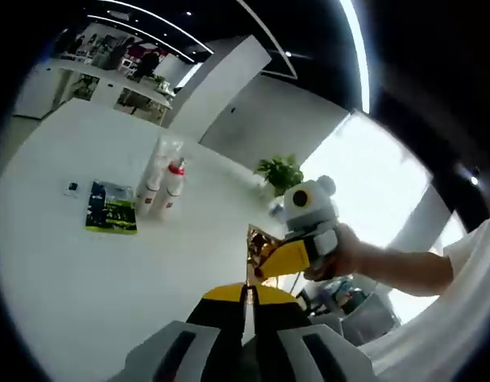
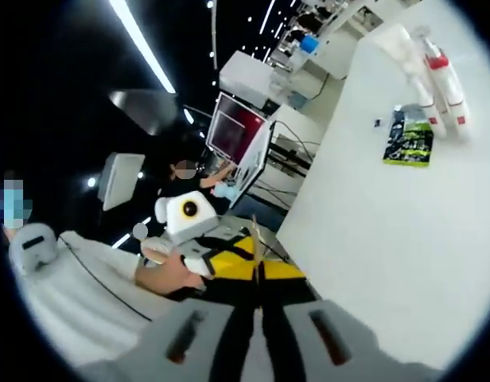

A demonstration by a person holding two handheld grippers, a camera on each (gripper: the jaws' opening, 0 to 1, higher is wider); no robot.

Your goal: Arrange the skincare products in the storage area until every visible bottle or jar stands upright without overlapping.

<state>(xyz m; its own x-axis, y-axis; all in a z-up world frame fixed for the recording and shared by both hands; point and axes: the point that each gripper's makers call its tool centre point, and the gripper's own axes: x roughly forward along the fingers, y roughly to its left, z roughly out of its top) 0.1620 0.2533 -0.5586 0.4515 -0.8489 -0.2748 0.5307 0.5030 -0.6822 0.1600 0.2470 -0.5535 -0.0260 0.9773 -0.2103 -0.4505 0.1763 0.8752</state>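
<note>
Two slim bottles lie or stand side by side on the white table [image 1: 62,286]: a clear-topped white one [image 1: 153,181] and a red-capped one [image 1: 174,187]; I cannot tell if they are upright. The right gripper view has them far off at the upper right, white bottle [image 2: 412,60] and red-capped bottle [image 2: 445,76]. My left gripper [image 1: 249,296] is shut on nothing, well short of them. My right gripper [image 2: 259,278] is likewise shut and empty. Each gripper appears in the other's view, held in a hand: the right gripper [image 1: 265,253] and the left gripper [image 2: 249,243].
A flat green-and-black packet [image 1: 111,208] [image 2: 410,137] lies beside the bottles, with a small dark item [image 1: 71,188] [image 2: 378,122] past it. A potted plant [image 1: 279,171] stands beyond the table edge. A monitor [image 2: 239,131] and a seated person are off the table.
</note>
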